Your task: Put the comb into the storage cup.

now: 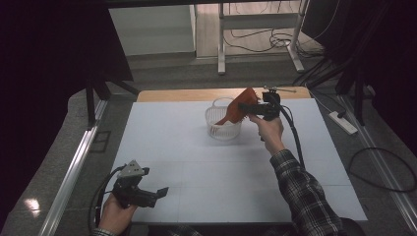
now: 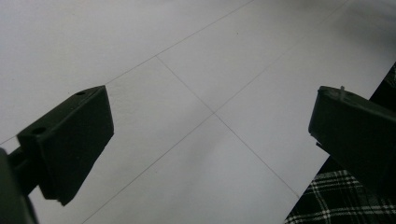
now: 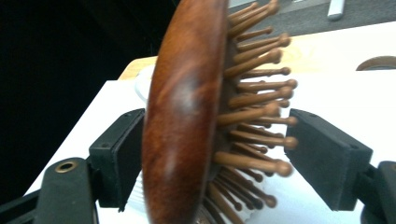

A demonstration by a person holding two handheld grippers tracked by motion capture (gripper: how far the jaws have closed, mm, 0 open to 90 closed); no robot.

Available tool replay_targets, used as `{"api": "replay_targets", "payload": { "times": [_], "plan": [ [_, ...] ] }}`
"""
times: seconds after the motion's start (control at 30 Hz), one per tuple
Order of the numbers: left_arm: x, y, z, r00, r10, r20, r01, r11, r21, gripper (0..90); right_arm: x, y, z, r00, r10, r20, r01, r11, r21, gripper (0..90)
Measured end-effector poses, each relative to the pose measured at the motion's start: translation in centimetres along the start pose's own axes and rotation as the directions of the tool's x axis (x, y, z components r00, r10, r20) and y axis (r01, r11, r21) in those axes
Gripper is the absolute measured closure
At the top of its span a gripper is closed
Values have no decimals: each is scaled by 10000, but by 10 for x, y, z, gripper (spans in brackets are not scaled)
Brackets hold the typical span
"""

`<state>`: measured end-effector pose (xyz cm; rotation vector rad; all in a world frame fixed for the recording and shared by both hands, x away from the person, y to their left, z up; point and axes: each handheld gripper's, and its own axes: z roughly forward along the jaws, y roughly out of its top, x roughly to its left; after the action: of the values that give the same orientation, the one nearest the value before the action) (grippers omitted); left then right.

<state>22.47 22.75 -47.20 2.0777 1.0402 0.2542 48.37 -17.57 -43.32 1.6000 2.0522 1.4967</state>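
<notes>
Dim room with cables on the floor at the far side, and a big white surface (image 1: 196, 162) taking up the middle. Near the far edge sits a small white basket (image 1: 222, 125), and the right gripper (image 1: 248, 107) is over it with a wooden hairbrush (image 1: 240, 109) tilted so the lower end dips into the basket. From the right gripper view the hairbrush (image 3: 187, 116) stands between the pads, smooth back toward one pad and bristle tips toward the other; there's a sliver of gap on the bristle side, so I'd say the jaws are spread and the grip is let go rather than pinching. The left gripper (image 1: 152, 192) sits at the near left corner, low over the bare surface, jaws wide apart with nothing between them. Looks to me like the drop-off step: brush going into the basket. Next move probably just calls for pulling the right gripper back and up cleanly, without snagging the bristles or tipping that light basket.
</notes>
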Motion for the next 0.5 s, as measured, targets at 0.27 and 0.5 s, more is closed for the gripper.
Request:
{"api": "replay_targets", "payload": {
  "times": [0.27,0.5],
  "plan": [
    [0,0,0,10000,4,7,-4,10000,-7,10,3,-1,2,9990,-404,-173,409,9987,313,167],
    [0,0,0,10000,9,-1,-9,10000,0,10,5,-1,0,9965,-775,-307,792,9953,558,134]
  ]
}}
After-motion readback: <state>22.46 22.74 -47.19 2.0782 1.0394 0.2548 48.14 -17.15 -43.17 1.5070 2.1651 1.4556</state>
